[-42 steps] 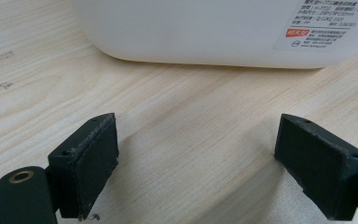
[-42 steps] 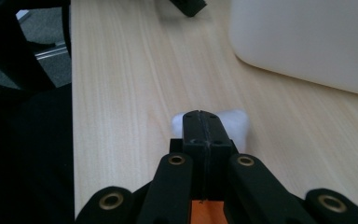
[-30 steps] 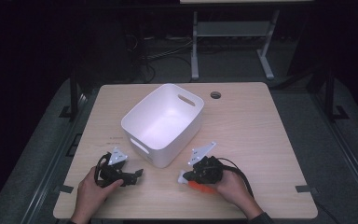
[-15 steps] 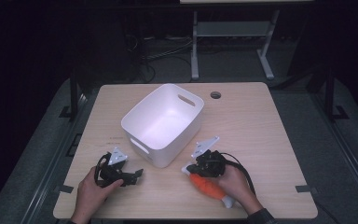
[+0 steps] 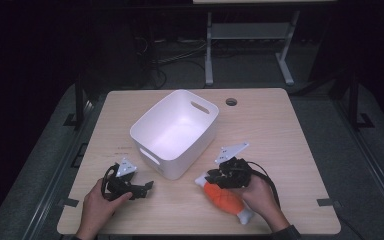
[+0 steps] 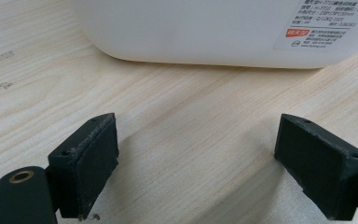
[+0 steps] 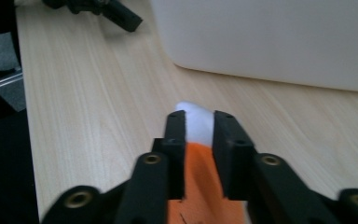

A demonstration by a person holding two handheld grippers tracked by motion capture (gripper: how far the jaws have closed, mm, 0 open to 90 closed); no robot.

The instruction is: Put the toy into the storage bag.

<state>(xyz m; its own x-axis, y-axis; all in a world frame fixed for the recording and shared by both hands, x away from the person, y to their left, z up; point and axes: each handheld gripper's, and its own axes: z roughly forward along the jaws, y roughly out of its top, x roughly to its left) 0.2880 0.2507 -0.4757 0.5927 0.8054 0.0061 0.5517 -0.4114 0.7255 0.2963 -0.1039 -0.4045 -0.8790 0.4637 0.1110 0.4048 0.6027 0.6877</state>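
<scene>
An orange and white plush toy (image 5: 224,198) lies at the table's front right; its white tip (image 7: 196,122) points toward the white bin (image 5: 176,169). My right gripper (image 5: 208,178) is shut on the toy (image 7: 200,186), which fills the narrow gap between the jaws. These jaws have just been opening a little, with the toy still between them. My left gripper (image 5: 146,188) rests on the table at the front left and stands open (image 6: 209,168) with nothing between its jaws. It faces the bin's near wall (image 6: 205,28).
The bin (image 7: 279,37) is empty and sits at an angle in the middle of the wooden table (image 5: 280,140). A round cable hole (image 5: 231,101) is at the table's back. A metal stand (image 5: 250,35) is on the floor behind. The left gripper (image 7: 107,9) appears far off.
The right hand has shifted and risen slightly, uncovering more of the orange toy beneath it. The left hand and the bin have stayed put.
</scene>
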